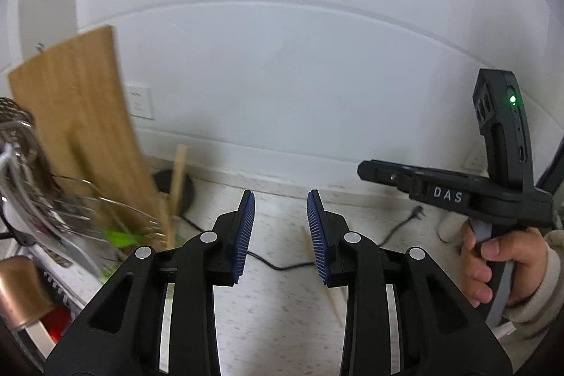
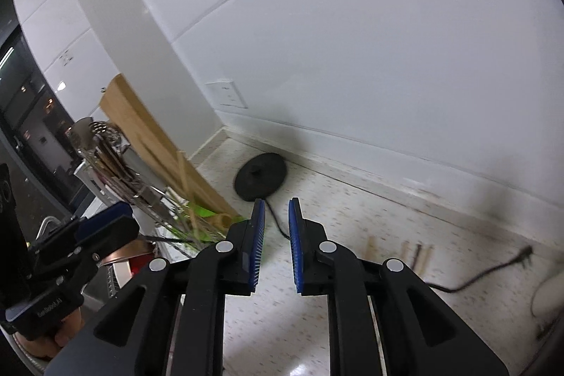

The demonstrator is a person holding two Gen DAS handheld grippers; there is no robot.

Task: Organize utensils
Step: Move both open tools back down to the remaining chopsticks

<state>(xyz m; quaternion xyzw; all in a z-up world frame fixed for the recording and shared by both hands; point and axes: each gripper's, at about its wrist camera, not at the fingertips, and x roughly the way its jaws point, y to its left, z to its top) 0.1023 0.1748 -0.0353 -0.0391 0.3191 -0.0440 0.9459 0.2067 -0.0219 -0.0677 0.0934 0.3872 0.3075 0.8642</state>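
My left gripper is open and empty above the speckled counter; it also shows at the left of the right wrist view. My right gripper is open and empty; it also shows at the right of the left wrist view. Several wooden chopsticks lie loose on the counter right of my right gripper. One chopstick lies under my left gripper. A wire dish rack at the left holds metal utensils and a wooden stick.
A bamboo cutting board leans in the rack against the white wall. A black round kettle base with its cord sits by the wall. A copper cup stands at the left. A wall socket is above the counter.
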